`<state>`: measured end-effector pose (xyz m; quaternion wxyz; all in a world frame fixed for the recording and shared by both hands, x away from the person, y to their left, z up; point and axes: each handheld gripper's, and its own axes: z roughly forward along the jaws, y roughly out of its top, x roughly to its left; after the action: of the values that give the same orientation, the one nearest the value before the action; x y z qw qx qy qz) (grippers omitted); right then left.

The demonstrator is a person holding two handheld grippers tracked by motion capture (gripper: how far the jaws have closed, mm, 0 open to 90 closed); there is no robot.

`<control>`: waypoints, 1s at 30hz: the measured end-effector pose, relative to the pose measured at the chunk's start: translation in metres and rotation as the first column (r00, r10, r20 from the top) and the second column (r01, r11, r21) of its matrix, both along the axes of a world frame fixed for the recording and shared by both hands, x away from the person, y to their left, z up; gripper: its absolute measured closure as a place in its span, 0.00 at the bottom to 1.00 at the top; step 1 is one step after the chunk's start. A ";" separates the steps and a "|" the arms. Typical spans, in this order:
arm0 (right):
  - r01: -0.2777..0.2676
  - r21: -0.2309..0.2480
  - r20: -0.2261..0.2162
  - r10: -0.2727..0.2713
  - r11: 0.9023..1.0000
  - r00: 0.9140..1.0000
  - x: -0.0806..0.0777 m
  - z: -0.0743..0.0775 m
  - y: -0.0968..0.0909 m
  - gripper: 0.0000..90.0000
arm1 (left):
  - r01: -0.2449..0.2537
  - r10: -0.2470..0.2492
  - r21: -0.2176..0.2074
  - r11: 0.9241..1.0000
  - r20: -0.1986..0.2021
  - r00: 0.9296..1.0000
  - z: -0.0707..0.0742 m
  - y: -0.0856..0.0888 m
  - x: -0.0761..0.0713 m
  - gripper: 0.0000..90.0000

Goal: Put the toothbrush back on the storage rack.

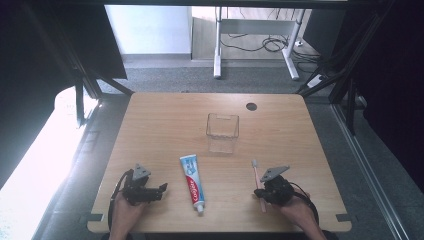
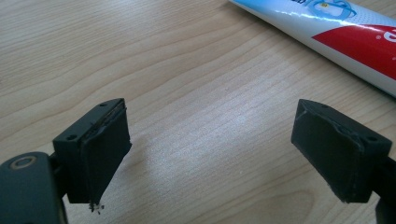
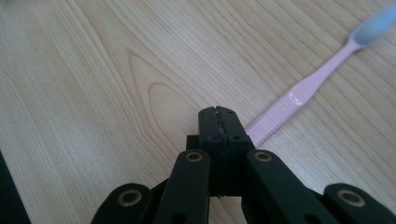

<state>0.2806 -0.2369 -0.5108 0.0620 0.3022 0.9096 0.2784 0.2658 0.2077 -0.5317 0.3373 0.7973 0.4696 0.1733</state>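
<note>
A pink toothbrush [image 1: 257,178] with pale bristles lies on the wooden table [image 1: 165,130], head pointing away from me. My right gripper [image 1: 260,193] rests right beside its handle. In the right gripper view the toothbrush [image 3: 308,88] runs off to the upper right from behind the jaw tips of that gripper [image 3: 218,113], whose jaws are pressed flat together with nothing between them. A white, blue and red toothpaste tube [image 1: 192,183] lies mid-table, cap towards me. My left gripper [image 1: 161,189] sits to its left, jaws wide open and empty [image 2: 210,119], with the tube [image 2: 345,28] beyond them.
A clear square plastic container [image 1: 222,132] stands upright at the table's middle, beyond the tube and the brush. A dark round hole [image 1: 251,106] is near the far edge. A hand holds each gripper at the near edge.
</note>
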 end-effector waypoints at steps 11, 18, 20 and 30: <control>0.041 -0.013 -0.001 -0.041 0.999 0.999 0.003 0.003 -0.018 0.99 | -0.003 0.003 0.003 1.000 -0.001 1.000 0.000 0.000 0.000 0.13; 0.071 -0.028 -0.002 -0.071 0.997 0.997 0.006 0.003 -0.028 0.99 | -0.003 0.003 0.003 1.000 -0.006 1.000 0.000 0.000 0.000 0.13; 0.081 -0.034 -0.004 -0.082 0.996 0.997 0.007 0.002 -0.032 0.99 | -0.001 0.001 0.004 1.000 -0.006 1.000 0.000 0.000 0.001 0.13; 0.076 -0.026 -0.013 -0.076 0.997 0.997 0.005 0.009 -0.032 0.97 | -0.006 0.006 0.001 1.000 -0.006 1.000 0.000 0.000 0.000 0.13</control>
<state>0.2860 -0.2684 -0.5019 0.0698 0.3378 0.9013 0.2621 0.2659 0.2077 -0.5316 0.3350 0.7965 0.4730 0.1721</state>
